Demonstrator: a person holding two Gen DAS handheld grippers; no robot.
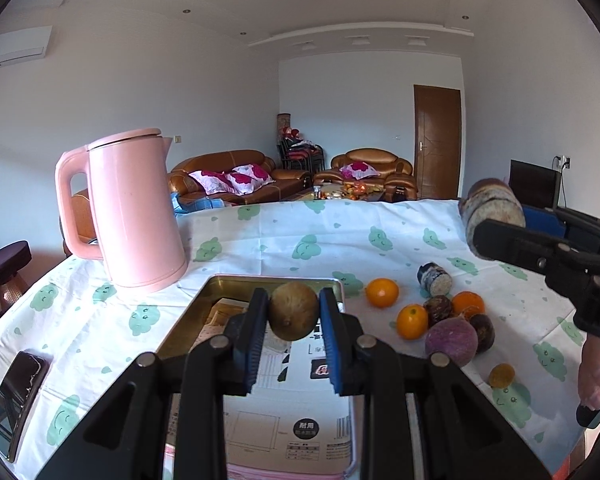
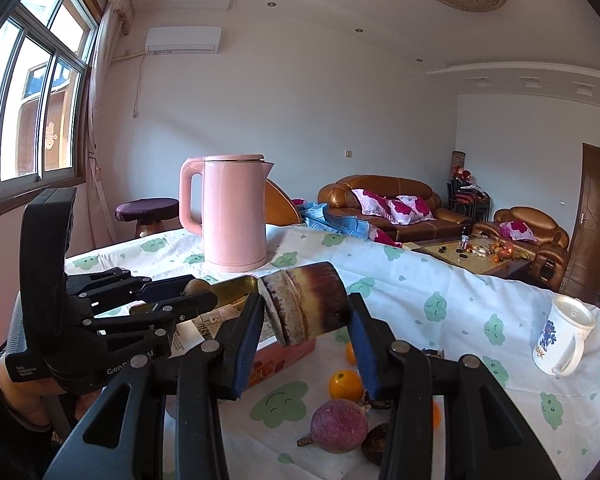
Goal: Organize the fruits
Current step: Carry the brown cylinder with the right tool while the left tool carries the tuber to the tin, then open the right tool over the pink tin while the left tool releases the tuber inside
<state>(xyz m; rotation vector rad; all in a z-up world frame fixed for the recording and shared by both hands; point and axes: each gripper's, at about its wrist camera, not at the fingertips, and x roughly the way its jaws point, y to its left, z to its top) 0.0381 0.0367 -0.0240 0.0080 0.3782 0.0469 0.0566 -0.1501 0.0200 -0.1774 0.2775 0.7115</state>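
Note:
My left gripper is shut on a brown kiwi, held over an open gold metal tin lined with printed paper. My right gripper is shut on a short piece of sugarcane, lifted above the table near the tin. In the left wrist view the right gripper comes in from the right with the sugarcane. On the cloth lie two oranges, a purple round fruit, another cane piece, dark passion fruits and a small yellow fruit.
A pink kettle stands behind the tin on the left. A dark phone lies near the table's left edge. A white mug stands at the right. A hand holds the right gripper. Sofas and a coffee table are beyond the table.

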